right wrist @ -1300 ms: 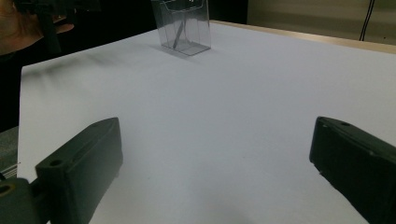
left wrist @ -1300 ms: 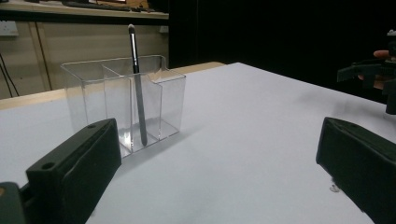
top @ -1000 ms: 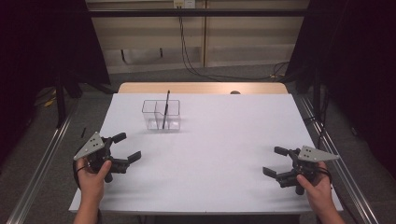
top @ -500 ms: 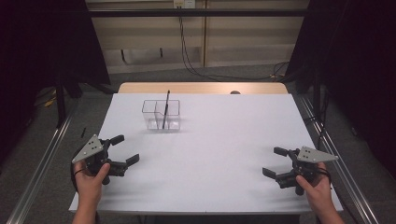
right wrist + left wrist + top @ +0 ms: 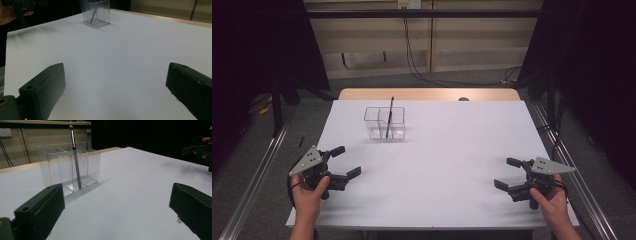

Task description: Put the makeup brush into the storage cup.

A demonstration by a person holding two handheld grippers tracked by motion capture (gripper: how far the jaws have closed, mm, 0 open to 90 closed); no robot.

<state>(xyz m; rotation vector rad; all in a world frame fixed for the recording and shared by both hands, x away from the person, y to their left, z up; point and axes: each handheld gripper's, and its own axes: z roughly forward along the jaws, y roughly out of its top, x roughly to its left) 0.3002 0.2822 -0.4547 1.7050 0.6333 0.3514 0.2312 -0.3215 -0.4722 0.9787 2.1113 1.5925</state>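
A clear plastic organiser with compartments stands on the white table, left of centre toward the far side. A thin dark brush leans upright inside it; in the left gripper view the brush rests in a front compartment of the organiser. My left gripper hovers at the near left, open, nothing between its jaws. At the near right my right gripper is open and empty too. The right gripper view has the organiser far off.
Metal rails run along both sides of the table. A wooden strip edges the far side, with cables hanging on the wall behind. Dark curtains flank the scene.
The left gripper has drifted slightly nearer the table's front edge. The right gripper has barely moved. Both stay open.
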